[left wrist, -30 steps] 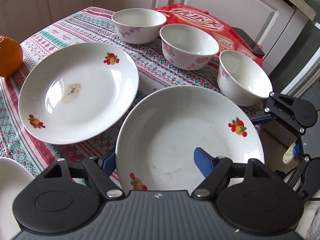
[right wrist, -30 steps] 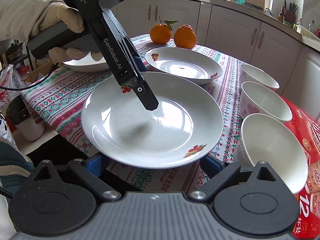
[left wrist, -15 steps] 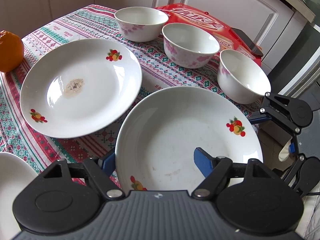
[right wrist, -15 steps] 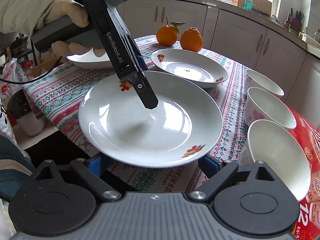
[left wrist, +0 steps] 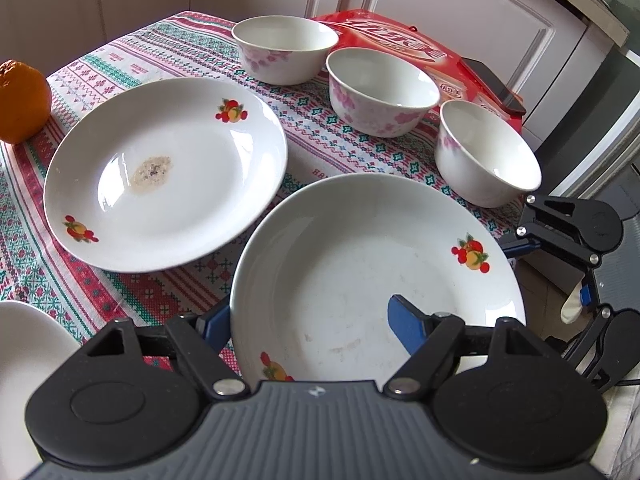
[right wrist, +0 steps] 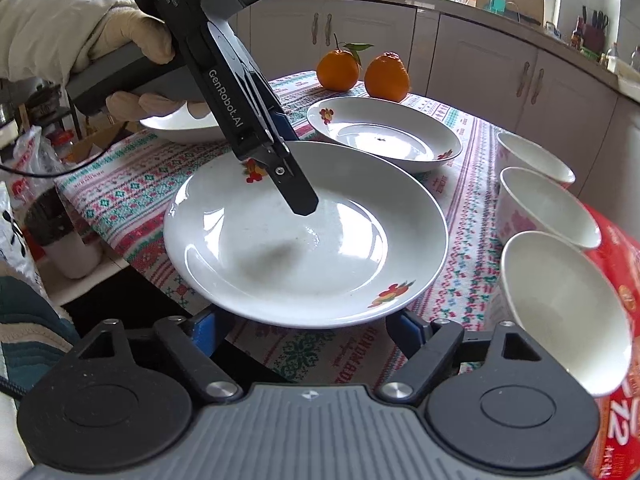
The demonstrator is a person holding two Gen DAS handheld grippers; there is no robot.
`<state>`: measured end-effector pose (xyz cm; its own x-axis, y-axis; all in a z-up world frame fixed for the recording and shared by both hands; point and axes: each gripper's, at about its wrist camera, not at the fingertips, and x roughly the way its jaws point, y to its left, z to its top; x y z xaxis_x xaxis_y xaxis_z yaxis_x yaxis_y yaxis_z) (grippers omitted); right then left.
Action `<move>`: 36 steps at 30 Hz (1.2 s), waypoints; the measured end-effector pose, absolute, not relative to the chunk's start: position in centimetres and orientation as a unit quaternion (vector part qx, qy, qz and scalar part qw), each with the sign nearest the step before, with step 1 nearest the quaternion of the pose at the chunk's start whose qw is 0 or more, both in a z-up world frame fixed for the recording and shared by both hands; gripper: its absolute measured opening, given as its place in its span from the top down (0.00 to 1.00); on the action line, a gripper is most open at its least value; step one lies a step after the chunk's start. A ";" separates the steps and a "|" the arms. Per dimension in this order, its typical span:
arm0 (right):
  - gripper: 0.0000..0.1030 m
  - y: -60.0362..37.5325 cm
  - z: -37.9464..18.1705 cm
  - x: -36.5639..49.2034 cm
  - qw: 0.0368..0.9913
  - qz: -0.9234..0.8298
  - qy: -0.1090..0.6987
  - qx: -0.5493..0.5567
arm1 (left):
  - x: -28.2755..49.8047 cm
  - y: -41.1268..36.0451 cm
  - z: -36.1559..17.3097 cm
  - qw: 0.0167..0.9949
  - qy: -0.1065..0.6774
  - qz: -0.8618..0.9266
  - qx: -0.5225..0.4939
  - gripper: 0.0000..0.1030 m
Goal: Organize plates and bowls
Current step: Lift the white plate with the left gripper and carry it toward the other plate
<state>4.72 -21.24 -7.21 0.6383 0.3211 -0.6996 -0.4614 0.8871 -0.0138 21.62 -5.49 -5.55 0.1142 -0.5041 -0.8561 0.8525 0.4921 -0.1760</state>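
Note:
A white deep plate [left wrist: 360, 248] with fruit prints hangs over the table's corner. My left gripper [left wrist: 308, 316] is shut on its rim, one blue finger [left wrist: 404, 320] inside the well and the other under the rim. In the right wrist view that plate [right wrist: 320, 264] fills the middle, with the left finger [right wrist: 296, 188] slanting into it. My right gripper [right wrist: 304, 322] is open and its jaws are closing, both fingers below the plate's near rim, pressing nothing. A stained plate [left wrist: 160, 172] lies beyond, a third plate [left wrist: 24, 360] at the left. Three pink-flowered bowls [left wrist: 284, 48] [left wrist: 380, 88] [left wrist: 484, 152] stand in a row.
Two oranges [right wrist: 340, 68] sit at the table's far end. A red box [left wrist: 400, 40] with a black phone [left wrist: 496, 84] on it lies behind the bowls. A gloved hand [right wrist: 120, 36] holds the left gripper. Cabinets ring the table; the patterned cloth [right wrist: 120, 192] drops off at the near edge.
The right gripper's two fingers have drawn closer together beneath the plate's near rim. The left gripper and its plate have hardly moved.

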 end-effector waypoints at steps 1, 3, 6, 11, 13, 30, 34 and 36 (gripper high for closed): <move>0.15 -21.2 -7.2 4.7 0.900 0.218 0.365 -0.094 | 21.6 -5.5 -5.6 0.723 0.473 -0.469 0.184 0.24; 0.16 -21.2 -7.2 4.7 0.900 0.219 0.364 -0.094 | 21.6 -5.5 -5.5 0.723 0.472 -0.469 0.184 0.24; 0.16 -21.0 -7.1 4.6 0.899 0.219 0.366 -0.097 | 21.5 -5.3 -5.4 0.724 0.470 -0.470 0.182 0.24; 0.17 -20.8 -6.4 4.6 0.899 0.224 0.364 -0.100 | 21.5 -4.6 -4.8 0.732 0.466 -0.466 0.174 0.24; 0.17 -20.7 -5.9 4.7 0.898 0.227 0.363 -0.103 | 21.5 -4.2 -4.4 0.735 0.464 -0.464 0.170 0.24; 0.17 -15.3 -2.7 11.4 0.871 0.324 0.335 -0.153 | 23.6 5.4 -0.2 0.808 0.441 -0.372 0.117 0.31; 0.17 -13.2 -2.5 13.7 0.861 0.356 0.327 -0.157 | 24.5 8.1 -0.2 0.823 0.443 -0.340 0.104 0.31; 0.17 -12.2 -2.6 14.8 0.855 0.370 0.326 -0.159 | 25.0 9.3 -0.5 0.828 0.448 -0.325 0.094 0.31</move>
<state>14.79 -12.25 -2.62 0.5137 0.5288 -0.6757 -0.7359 0.6765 -0.0301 25.02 9.30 -0.48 0.3882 -0.4534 -0.8023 0.6222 0.7711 -0.1347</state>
